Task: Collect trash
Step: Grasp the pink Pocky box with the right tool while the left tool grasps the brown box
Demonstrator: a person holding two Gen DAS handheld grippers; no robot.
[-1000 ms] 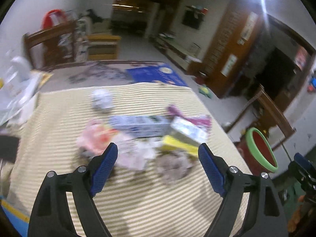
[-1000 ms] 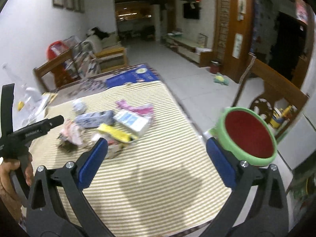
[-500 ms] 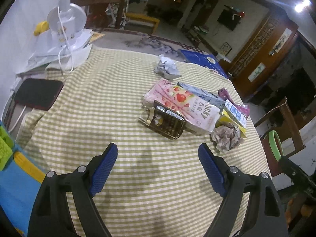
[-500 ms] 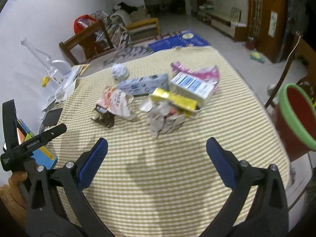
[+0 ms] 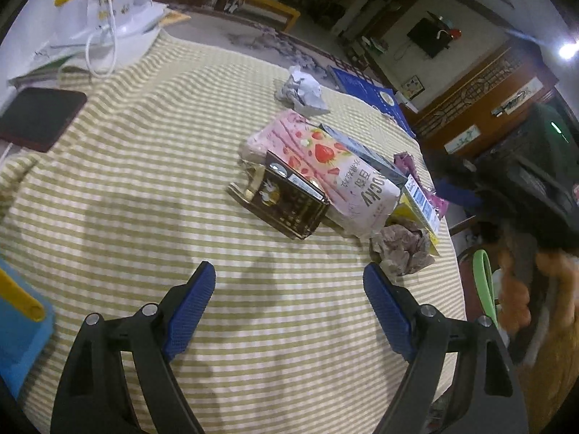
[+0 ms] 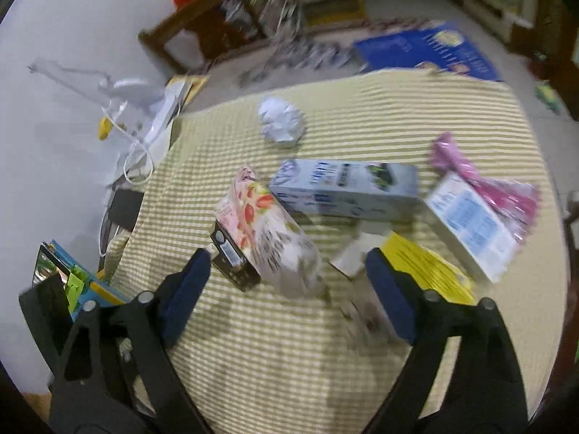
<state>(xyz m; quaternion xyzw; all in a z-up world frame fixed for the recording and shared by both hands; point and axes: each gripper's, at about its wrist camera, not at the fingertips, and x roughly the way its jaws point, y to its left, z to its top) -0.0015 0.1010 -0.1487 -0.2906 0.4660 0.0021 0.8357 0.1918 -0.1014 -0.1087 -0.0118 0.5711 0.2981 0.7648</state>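
A heap of trash lies on the striped tablecloth (image 5: 144,181): a pink strawberry packet (image 5: 325,170) (image 6: 267,231), a dark brown box (image 5: 286,199) (image 6: 233,260), a blue-white carton (image 6: 343,188), a yellow packet (image 6: 427,267), a white-blue box (image 6: 470,224), a pink wrapper (image 6: 495,188) and a crumpled brownish paper (image 5: 401,249). A white paper ball (image 5: 302,90) (image 6: 282,123) sits apart behind them. My left gripper (image 5: 287,271) hangs open above bare cloth in front of the heap. My right gripper (image 6: 287,256) hovers over the packet and box, its jaws closing without touching them.
A dark phone (image 5: 36,115) and a white lamp base (image 5: 119,11) with its cord occupy the far left of the table. A blue tray (image 5: 18,325) is at the near left edge. A green-rimmed bin (image 5: 483,282) stands beyond the right edge, beside an orange sleeve (image 5: 524,289).
Both grippers have come down closer to the table. The right one swung left from the green-rimmed bin to over the heap, and its jaws have narrowed a little.
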